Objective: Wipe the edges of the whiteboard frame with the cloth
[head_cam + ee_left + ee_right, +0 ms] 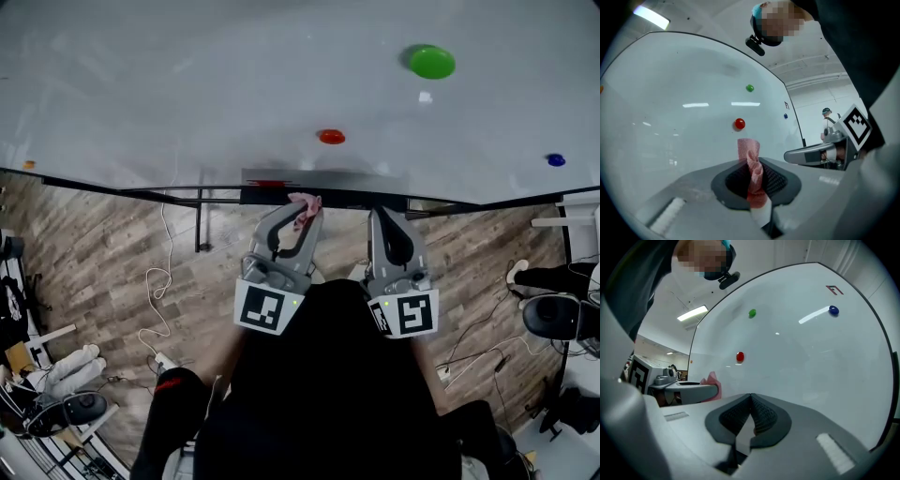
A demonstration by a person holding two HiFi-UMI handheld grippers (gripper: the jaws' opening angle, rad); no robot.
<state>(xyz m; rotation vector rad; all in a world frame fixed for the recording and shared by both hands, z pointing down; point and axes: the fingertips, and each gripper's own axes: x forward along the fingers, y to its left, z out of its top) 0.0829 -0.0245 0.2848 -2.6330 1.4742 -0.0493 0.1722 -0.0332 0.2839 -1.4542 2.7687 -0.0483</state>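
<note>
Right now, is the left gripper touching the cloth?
Touching. The left gripper view shows the left gripper shut on the pink cloth, which is pinched between its jaws and sticks out beyond them.

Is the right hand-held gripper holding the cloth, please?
No, the cloth is clamped in the left hand-held gripper; the right hand-held gripper is shut, empty.

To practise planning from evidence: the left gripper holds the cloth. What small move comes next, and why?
Probably nudge the left gripper forward until the pink cloth meets the lower frame edge: it is clamped, yet seems just short of the frame.
</note>
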